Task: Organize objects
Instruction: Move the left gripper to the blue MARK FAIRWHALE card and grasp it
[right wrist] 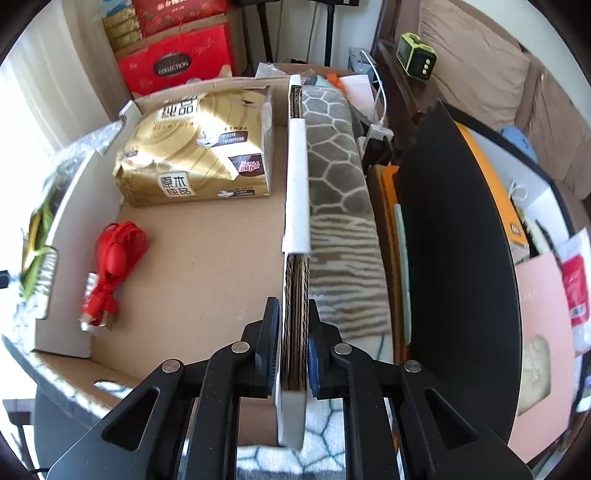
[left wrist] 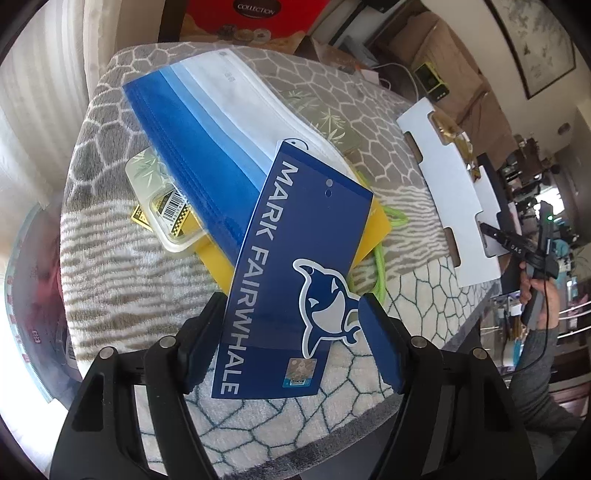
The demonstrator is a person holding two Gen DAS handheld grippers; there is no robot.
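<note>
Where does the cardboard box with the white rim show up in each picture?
Left wrist: cardboard box at the right, its white wall seen from outside.
Right wrist: cardboard box in the centre, one wall clamped between the right fingers.
Shared landmark: red COLLECTION box, near the top in both.

The left wrist camera is looking steeply down along its gripper (left wrist: 291, 325), sitting close above a blue card (left wrist: 295, 273) on the patterned blanket (left wrist: 110, 236). The right wrist camera is also tilting down — riding close over the cardboard box wall (right wrist: 295, 295), facing along it. Both views are sharing the blanket, the box (left wrist: 443, 177) and the red carton (right wrist: 173, 66) behind.
</note>
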